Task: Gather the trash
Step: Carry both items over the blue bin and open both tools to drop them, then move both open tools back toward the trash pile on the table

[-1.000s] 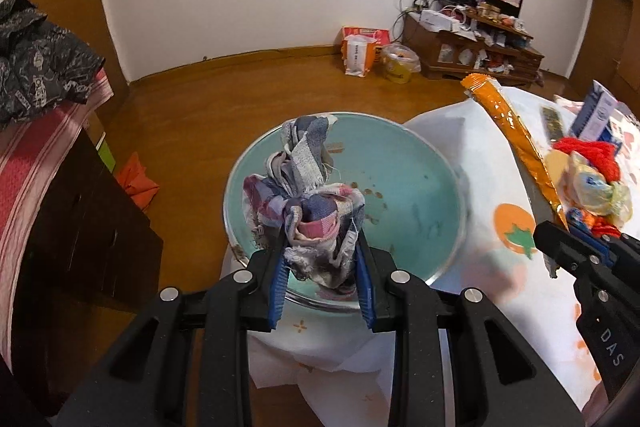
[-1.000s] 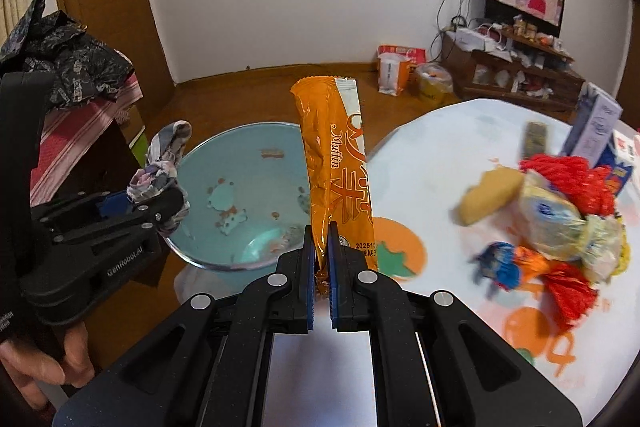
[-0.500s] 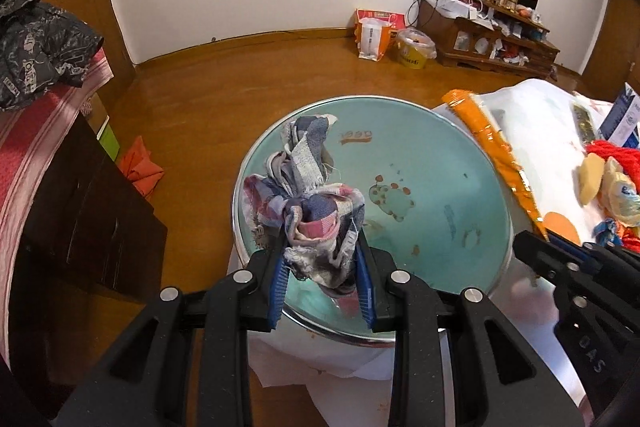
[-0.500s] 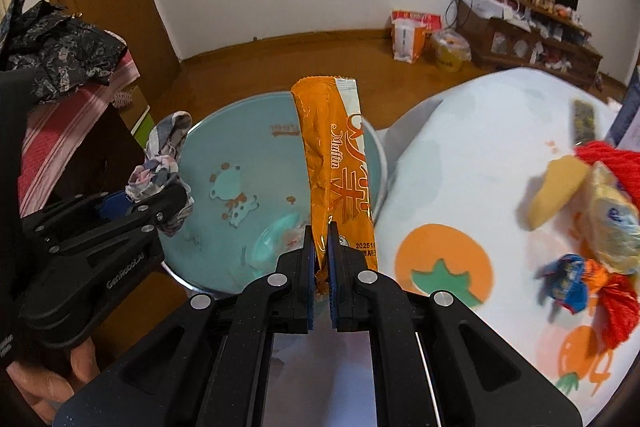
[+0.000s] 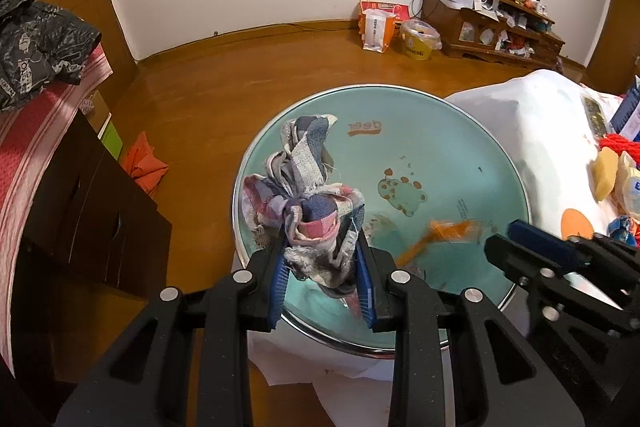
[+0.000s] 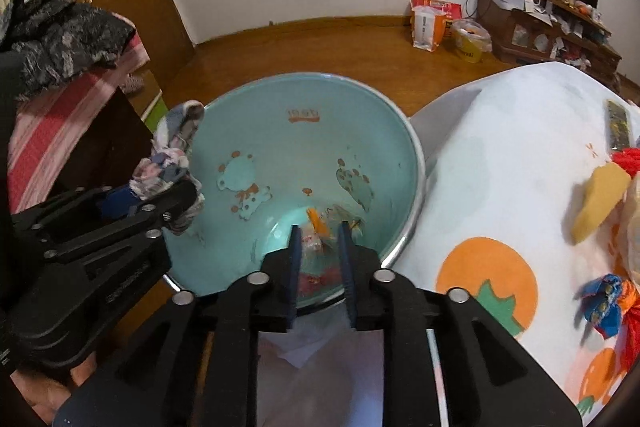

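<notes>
Nearest, the left gripper (image 5: 322,277) is clenched on a bundled checked cloth (image 5: 308,223), its blue pads pressing both sides of the wad, held over the near rim of a pale green basin (image 5: 440,155). Beside it, the right gripper (image 6: 319,265) hangs over the same basin with its jaws opening; the orange wrapper (image 6: 316,223) lies blurred just past the fingertips, inside the basin near its bottom, and the pads no longer press on it. From the left wrist view the same wrapper shows as an orange streak on the basin floor. To the right, a white tablecloth (image 6: 500,155) with orange fruit prints carries more litter: a yellow sponge (image 6: 598,199), a blue and orange wrapper (image 6: 604,301) and red netting (image 6: 628,161). Farther off lie the wooden floor (image 5: 240,67), a paper bag (image 5: 375,29) and a low cabinet (image 5: 500,35) by the white wall.
</notes>
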A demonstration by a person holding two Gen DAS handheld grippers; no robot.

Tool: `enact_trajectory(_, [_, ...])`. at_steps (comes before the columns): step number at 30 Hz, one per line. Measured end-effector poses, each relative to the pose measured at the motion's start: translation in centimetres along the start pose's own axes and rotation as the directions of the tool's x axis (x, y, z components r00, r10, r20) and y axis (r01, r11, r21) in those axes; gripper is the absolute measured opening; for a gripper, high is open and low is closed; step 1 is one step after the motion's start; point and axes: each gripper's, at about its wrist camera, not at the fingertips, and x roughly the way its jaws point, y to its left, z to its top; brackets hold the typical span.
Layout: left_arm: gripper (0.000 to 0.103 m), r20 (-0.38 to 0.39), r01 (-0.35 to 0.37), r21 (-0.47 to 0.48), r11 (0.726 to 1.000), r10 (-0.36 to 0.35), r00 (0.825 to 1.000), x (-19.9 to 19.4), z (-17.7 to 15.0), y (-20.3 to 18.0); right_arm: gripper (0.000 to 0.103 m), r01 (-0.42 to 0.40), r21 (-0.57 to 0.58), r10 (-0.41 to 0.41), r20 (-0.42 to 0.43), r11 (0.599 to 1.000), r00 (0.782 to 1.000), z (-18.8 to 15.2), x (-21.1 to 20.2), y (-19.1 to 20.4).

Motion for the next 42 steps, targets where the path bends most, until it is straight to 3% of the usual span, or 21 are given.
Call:
enact_trajectory(2, [0.03, -0.001, -0.002, 0.004, 1.0, 0.002, 1.0, 0.0, 0.0, -0.1, 0.038, 0.019, -0.007, -0.019, 0.03, 1.0, 0.999, 0.0, -0.8, -0.1])
enact_trajectory(7, [0.033, -0.003, -0.013, 0.01, 1.0, 0.013, 1.0, 0.2, 0.1, -0.2, 0.04, 0.076, 0.025, -0.079, 0.101, 0.997, 0.992, -0.4, -3.4, -1.4])
enact_trajectory(11, [0.042, -0.001, -0.037, 0.025, 0.999, 0.037, 0.999, 0.2, 0.0, -0.8, 0.058, 0.105, 0.078, -0.116, 0.153, 0.991, 0.981, -1.3, -5.2, -2.8])
enact_trajectory(14, [0.058, 0.015, -0.064, 0.035, 0.997, 0.064, 0.998, -0.2, -0.1, -1.3, 0.068, 0.132, 0.097, -0.148, 0.172, 0.986, 0.974, -1.9, -5.9, -3.6])
enact_trajectory(18, [0.076, 0.053, -0.098, 0.043, 0.994, 0.096, 0.994, -1.5, -0.3, -1.8, 0.092, 0.171, 0.115, -0.193, 0.216, 0.979, 0.957, -2.9, -7.1, -4.3])
enact_trajectory(28, [0.096, 0.112, -0.11, 0.055, 0.992, 0.103, 0.988, -4.6, -0.7, -3.7, 0.093, 0.217, 0.167, -0.251, 0.221, 0.962, 0.942, -4.1, -10.0, -6.6])
enact_trajectory(37, [0.097, 0.118, -0.047, 0.092, 0.995, 0.037, 0.992, -7.2, -1.9, -7.4, 0.093, 0.254, 0.299, -0.323, 0.209, 0.92, 0.923, -7.1, -14.3, -11.3])
enact_trajectory(42, [0.097, 0.102, 0.01, 0.145, 0.989, -0.025, 0.994, -7.9, -3.6, -10.5, 0.093, 0.313, 0.342, -0.379, 0.147, 0.886, 0.914, -8.7, -15.3, -13.8])
